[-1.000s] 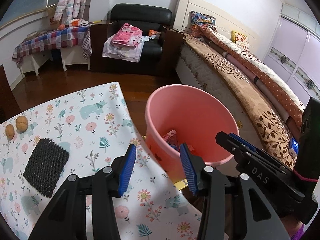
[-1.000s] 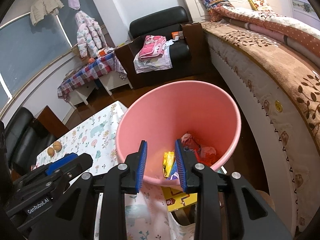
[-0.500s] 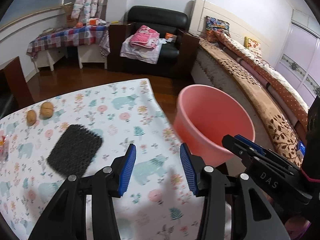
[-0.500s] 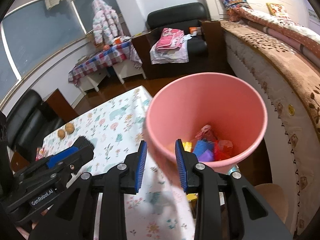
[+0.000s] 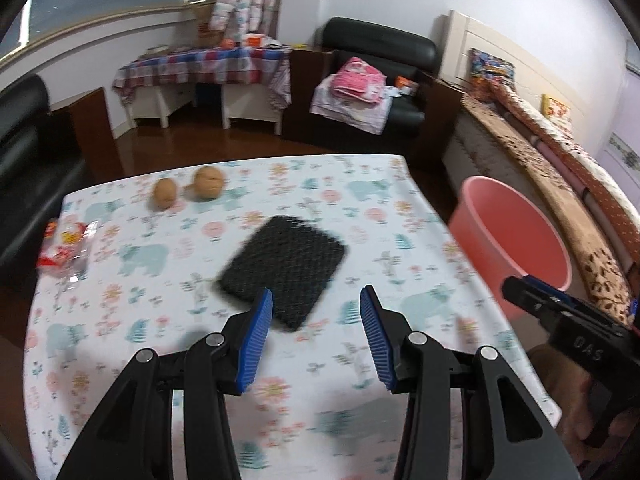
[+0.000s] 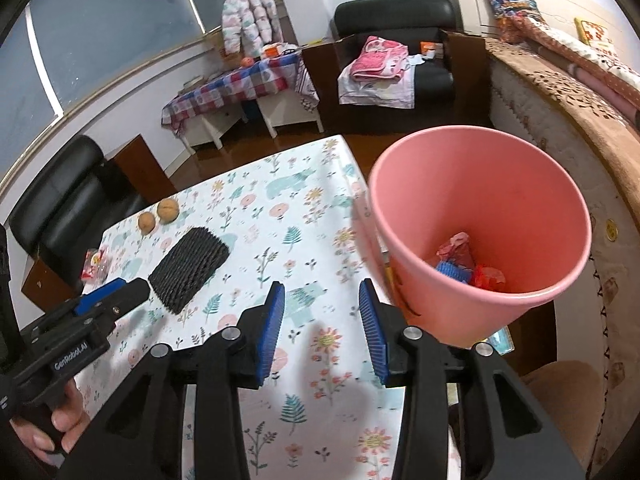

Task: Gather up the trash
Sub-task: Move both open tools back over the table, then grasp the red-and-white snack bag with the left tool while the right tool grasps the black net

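A pink bin [image 6: 484, 236] stands beside the table's right edge with several coloured wrappers [image 6: 460, 264] at its bottom; the left wrist view shows the bin [image 5: 508, 236] at the right. On the floral tablecloth [image 5: 360, 208] lie a black foam net [image 5: 284, 268], a red and clear plastic wrapper [image 5: 64, 248] at the left edge and two walnuts [image 5: 188, 190]. My left gripper [image 5: 316, 336] hangs open just in front of the foam net, empty. My right gripper [image 6: 322, 332] is over the tablecloth left of the bin, its jaws opening with nothing between them.
A black chair [image 6: 64, 204] sits behind the table's far left corner. Beyond are a small table with a checked cloth [image 5: 208, 64], a black armchair with pink laundry [image 5: 368, 80] and a long bed [image 5: 560, 168] on the right. A hand [image 6: 60, 420] holds the left gripper's handle.
Both grippers swung left from above the bin to over the tablecloth. The right jaws widened; the yellow wrapper seen between them earlier is gone from them. The left jaws stayed wide.
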Demonstrator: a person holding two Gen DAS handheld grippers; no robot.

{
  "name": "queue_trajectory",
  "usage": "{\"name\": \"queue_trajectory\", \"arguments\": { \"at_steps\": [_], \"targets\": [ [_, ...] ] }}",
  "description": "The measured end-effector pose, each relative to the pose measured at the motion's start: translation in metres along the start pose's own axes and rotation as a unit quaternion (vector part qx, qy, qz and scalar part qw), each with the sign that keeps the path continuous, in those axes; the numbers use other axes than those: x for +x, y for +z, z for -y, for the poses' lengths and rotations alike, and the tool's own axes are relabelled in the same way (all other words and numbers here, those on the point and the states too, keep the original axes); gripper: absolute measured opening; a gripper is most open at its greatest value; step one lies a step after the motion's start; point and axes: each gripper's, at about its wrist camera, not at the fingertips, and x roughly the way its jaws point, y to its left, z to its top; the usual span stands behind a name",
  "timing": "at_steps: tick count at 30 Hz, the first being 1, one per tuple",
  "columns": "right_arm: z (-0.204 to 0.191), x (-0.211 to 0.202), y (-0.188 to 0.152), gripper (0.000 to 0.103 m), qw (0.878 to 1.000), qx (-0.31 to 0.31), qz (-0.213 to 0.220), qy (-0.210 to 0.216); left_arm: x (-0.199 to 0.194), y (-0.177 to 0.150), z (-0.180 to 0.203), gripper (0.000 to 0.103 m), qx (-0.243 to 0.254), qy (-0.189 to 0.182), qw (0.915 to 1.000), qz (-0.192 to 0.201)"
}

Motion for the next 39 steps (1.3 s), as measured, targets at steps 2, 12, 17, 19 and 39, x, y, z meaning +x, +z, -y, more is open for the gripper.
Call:
{"name": "queue_trajectory", "arguments": {
  "at_steps": [2, 12, 17, 19, 39],
  "targets": [
    [-0.004, 0.002, -0.001, 0.039, 1.0, -0.004, -0.003, 0.004, -0.002, -0.002, -0.009, 0.045, -0.002, 0.012, 0.9999, 0.003],
    [-0.024, 0.015, 0.0, 0.039, 1.0, -0.01, -0.013, 0.023, -0.007, -0.019, -0.058, 0.045, -0.033, 0.06, 0.9976, 0.01],
    [-0.036, 0.019, -0.004, 0.039, 0.999, -0.02, -0.018, 0.025, -0.01, -0.021, -0.078, 0.045, -0.039, 0.064, 0.9971, 0.014],
    [-0.039, 0.021, -0.005, 0.039, 0.999, -0.025, -0.021, 0.023, -0.013, -0.022, -0.085, 0.045, -0.04, 0.063, 0.997, 0.019],
    [-0.05, 0.039, -0.009, 0.039, 0.998, -0.031, -0.042, 0.021, -0.018, 0.004, -0.246, 0.055, -0.168, 0.137, 0.9752, 0.044]
  ]
}}
